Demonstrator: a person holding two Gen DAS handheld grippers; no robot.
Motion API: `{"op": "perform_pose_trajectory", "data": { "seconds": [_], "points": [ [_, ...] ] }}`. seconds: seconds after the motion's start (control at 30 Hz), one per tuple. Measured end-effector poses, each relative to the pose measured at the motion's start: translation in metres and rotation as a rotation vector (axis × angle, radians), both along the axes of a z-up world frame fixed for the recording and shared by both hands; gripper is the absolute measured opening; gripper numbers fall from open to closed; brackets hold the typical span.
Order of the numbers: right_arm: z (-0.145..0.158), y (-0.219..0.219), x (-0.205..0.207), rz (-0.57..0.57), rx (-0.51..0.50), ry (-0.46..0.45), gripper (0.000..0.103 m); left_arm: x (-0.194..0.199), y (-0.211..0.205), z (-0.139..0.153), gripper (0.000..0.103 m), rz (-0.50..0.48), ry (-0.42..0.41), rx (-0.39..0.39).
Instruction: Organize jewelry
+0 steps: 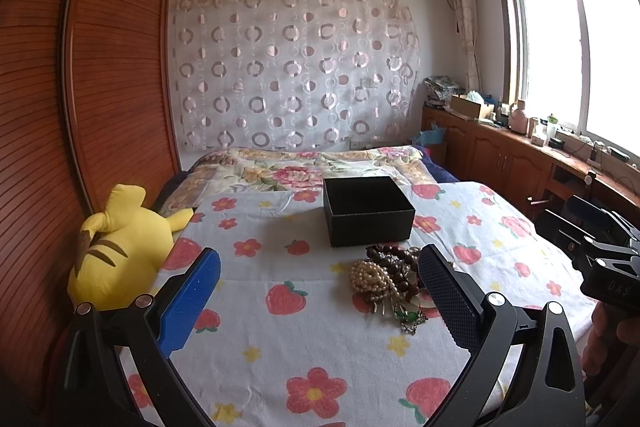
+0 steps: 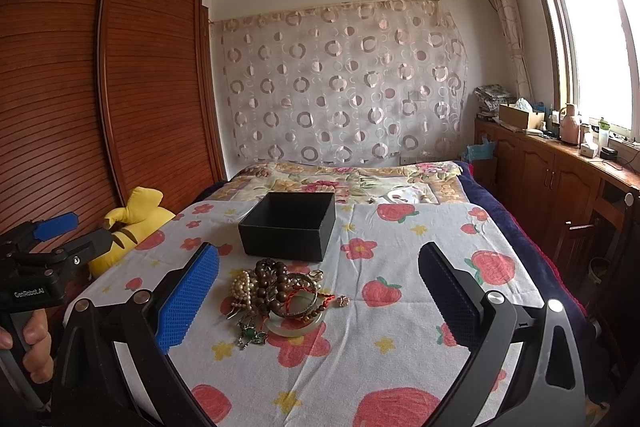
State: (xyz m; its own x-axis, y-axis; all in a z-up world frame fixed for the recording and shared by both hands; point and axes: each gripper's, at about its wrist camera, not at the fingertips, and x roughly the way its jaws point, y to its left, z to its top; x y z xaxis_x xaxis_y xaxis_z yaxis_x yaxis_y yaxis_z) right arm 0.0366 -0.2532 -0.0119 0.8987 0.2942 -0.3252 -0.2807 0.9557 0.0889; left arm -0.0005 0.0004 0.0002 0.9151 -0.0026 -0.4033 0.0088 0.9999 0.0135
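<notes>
You hold both grippers, left gripper [image 1: 320,291] and right gripper [image 2: 319,293], jaws spread and empty, before the jewelry pile [image 2: 276,293] heaped just beside the black box [image 2: 289,225], ready for sorting.

Bed sheet [image 2: 400,327]: white, printed with red strawberries, red flowers, small yellow stars. Box [image 2: 289,227]: plain black. Jewelry pile [image 2: 276,297]: dark brown beads, cream pearls, green stones, pale jade-like bangle, red cord. Plush toy [image 1: 116,247]: yellow with brown stripes. Left gripper [image 1: 320,303] and right gripper [image 2: 320,303]: black frames, one blue pad, one dark navy pad. Curtain [image 2: 344,87]: sheer white with pink-brown rings. Wardrobe [image 2: 100,87]: reddish-brown slats. Quilt [image 1: 304,167]: floral, pink and cream.
</notes>
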Motion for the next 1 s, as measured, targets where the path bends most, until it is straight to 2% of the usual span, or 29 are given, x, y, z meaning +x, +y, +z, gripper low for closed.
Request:
{"op": "perform_pose_trajectory", "data": {
  "seconds": [0.33,1.0],
  "points": [
    [0.000,0.000,0.000,0.001,0.002,-0.002,0.101,-0.003,0.000,0.009,0.096,0.001,-0.013,-0.004],
    [0.001,-0.001,0.001,0.000,0.005,-0.002,0.101,-0.004,0.000,0.009,0.096,0.002,-0.015,-0.002]
  ]
}}
